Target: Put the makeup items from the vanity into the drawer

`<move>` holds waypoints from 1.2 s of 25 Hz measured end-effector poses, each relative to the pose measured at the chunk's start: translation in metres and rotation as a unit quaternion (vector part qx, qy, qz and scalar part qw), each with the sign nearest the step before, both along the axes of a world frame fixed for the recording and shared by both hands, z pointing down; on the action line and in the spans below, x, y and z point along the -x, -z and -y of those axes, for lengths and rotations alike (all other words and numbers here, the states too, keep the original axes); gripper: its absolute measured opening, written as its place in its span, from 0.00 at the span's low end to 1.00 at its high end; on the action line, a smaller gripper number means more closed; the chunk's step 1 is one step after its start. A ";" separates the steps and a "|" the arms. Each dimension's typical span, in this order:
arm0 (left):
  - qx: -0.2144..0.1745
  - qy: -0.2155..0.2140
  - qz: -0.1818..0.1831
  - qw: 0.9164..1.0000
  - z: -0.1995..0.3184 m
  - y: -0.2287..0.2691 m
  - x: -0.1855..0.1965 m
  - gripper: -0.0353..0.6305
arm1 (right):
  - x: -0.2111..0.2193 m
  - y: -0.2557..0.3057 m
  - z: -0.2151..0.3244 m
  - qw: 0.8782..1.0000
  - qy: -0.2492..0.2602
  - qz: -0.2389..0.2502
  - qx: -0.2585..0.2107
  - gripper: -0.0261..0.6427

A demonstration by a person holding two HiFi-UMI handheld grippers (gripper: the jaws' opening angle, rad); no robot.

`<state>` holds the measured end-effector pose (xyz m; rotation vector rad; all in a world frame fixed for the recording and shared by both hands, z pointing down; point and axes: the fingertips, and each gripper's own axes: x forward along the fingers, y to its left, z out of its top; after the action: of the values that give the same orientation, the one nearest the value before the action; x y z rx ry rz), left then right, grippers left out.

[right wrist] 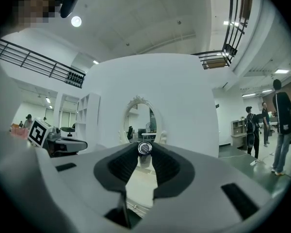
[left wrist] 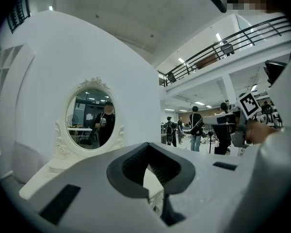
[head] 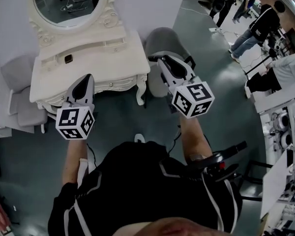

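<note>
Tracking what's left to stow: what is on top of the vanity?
One small dark item lies near the back of the vanity top. The left gripper covers part of its front edge, hiding anything there.

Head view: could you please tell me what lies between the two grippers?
The vanity's corner and curved leg, over grey floor, lie between the left gripper and the right gripper, which holds a small round-capped item; the head view shows this.
</note>
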<state>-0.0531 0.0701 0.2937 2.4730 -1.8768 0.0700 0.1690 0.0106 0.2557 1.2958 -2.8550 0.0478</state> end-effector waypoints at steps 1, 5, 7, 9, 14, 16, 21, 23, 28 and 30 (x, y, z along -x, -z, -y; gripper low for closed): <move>0.001 0.001 -0.001 1.000 0.009 0.000 -0.003 0.06 | -0.003 0.000 0.009 1.000 0.001 0.000 0.001 0.18; 0.006 0.003 -0.001 1.000 0.043 0.001 -0.017 0.06 | -0.013 -0.002 0.042 1.000 0.009 -0.004 0.004 0.18; 0.008 0.003 0.002 1.000 0.060 -0.001 -0.026 0.06 | -0.020 -0.002 0.058 1.000 0.011 -0.002 0.004 0.18; 0.011 0.005 0.005 1.000 0.075 -0.004 -0.034 0.06 | -0.026 -0.004 0.073 1.000 0.015 0.001 0.003 0.18; 0.025 0.020 0.006 0.999 0.101 -0.015 -0.045 0.06 | -0.041 -0.009 0.103 1.000 0.027 0.003 0.005 0.18; 0.031 0.020 0.008 0.999 0.114 -0.019 -0.044 0.06 | -0.041 -0.012 0.116 1.000 0.028 0.004 0.008 0.18; 0.030 0.013 0.017 0.999 0.142 -0.021 -0.039 0.06 | -0.037 -0.016 0.141 1.000 0.023 0.006 0.009 0.18; 0.029 0.006 0.019 0.999 0.154 -0.018 -0.035 0.06 | -0.031 -0.014 0.151 1.000 0.019 0.004 0.010 0.18; 0.021 -0.012 0.010 1.000 0.194 -0.024 -0.009 0.06 | 0.000 -0.021 0.185 1.000 0.008 -0.005 0.010 0.18; 0.022 -0.014 0.005 1.000 0.212 -0.026 0.008 0.06 | 0.016 -0.024 0.199 1.000 0.006 -0.008 0.014 0.18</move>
<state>-0.0613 -0.1417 0.3200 2.4745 -1.8235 0.1242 0.1526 -0.1887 0.2793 1.2697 -2.8380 0.0763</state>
